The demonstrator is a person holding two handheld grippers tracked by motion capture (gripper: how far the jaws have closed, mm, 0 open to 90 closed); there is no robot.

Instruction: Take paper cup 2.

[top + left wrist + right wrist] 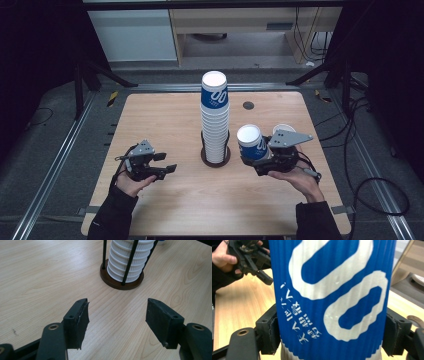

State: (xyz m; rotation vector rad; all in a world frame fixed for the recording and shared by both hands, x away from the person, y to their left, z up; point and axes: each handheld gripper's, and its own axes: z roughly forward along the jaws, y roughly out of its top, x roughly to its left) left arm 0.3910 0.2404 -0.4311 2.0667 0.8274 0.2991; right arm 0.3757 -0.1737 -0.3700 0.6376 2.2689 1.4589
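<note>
Your right gripper [261, 161] clamps a blue paper cup [251, 141] upside down; your left gripper [167, 162], jaws apart, holds nothing.

High view overhead, facing table [165, 200]; gripper views low, close; cup stack [215, 120] shared with left view.
</note>
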